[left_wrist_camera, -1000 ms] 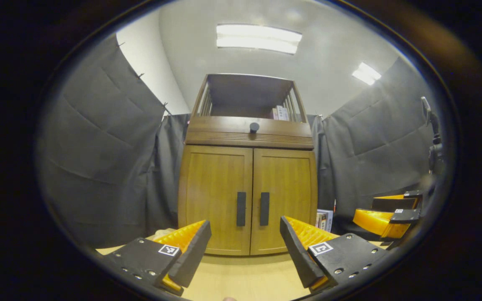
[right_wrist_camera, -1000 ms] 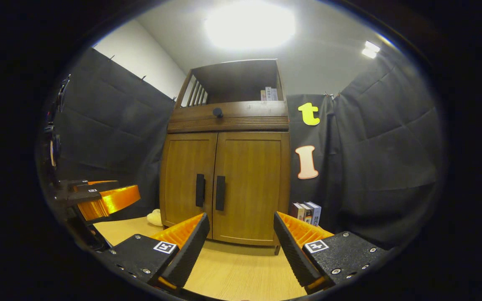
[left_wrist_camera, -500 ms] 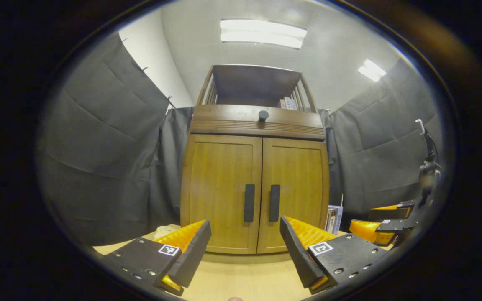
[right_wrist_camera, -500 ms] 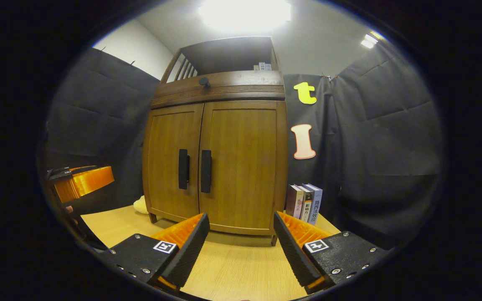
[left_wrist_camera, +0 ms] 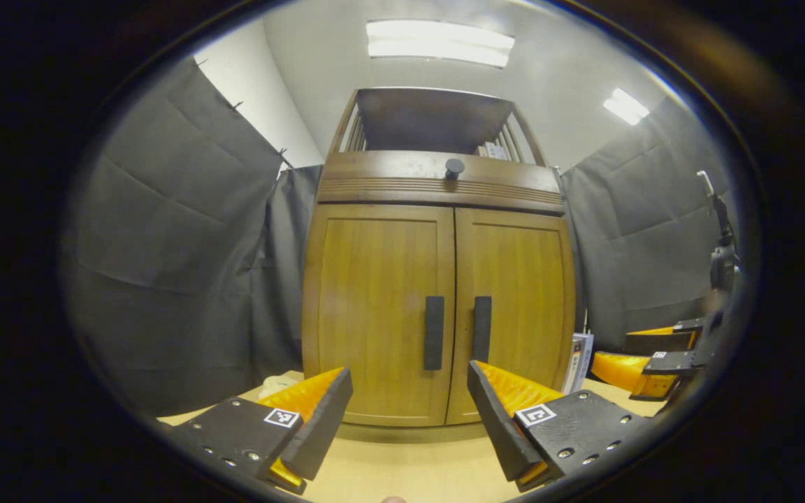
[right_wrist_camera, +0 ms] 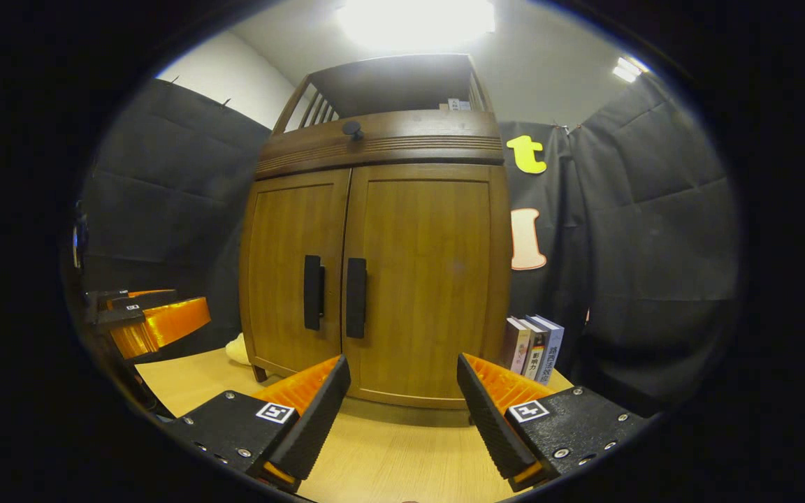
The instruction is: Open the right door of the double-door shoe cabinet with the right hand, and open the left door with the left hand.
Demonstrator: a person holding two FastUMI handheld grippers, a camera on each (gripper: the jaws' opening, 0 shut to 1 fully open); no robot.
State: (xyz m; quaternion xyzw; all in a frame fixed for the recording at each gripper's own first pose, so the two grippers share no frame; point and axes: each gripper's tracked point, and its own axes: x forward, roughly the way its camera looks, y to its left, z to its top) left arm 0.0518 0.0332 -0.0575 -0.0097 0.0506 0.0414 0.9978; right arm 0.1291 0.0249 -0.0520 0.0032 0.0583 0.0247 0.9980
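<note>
A wooden double-door shoe cabinet [left_wrist_camera: 437,307] [right_wrist_camera: 374,279] stands on a light wooden table, both doors closed. Each door has a dark vertical handle near the middle seam: the left handle [left_wrist_camera: 434,332] [right_wrist_camera: 312,292] and the right handle [left_wrist_camera: 482,329] [right_wrist_camera: 356,297]. My left gripper [left_wrist_camera: 409,412] is open, a short way in front of the cabinet, roughly facing the seam. My right gripper [right_wrist_camera: 402,405] is open too, facing the right door, and also appears at the right edge of the left gripper view [left_wrist_camera: 643,367]. The left gripper appears at the left of the right gripper view [right_wrist_camera: 154,325].
Several books [right_wrist_camera: 534,346] stand upright on the table right of the cabinet. A pale soft object [right_wrist_camera: 238,349] lies by the cabinet's left foot. Above the doors are a drawer front with a round knob [left_wrist_camera: 454,166] and an open shelf. Black cloth walls enclose the booth.
Both grippers have moved closer to the cabinet, which looks larger in both views. Both stay open and hold nothing.
</note>
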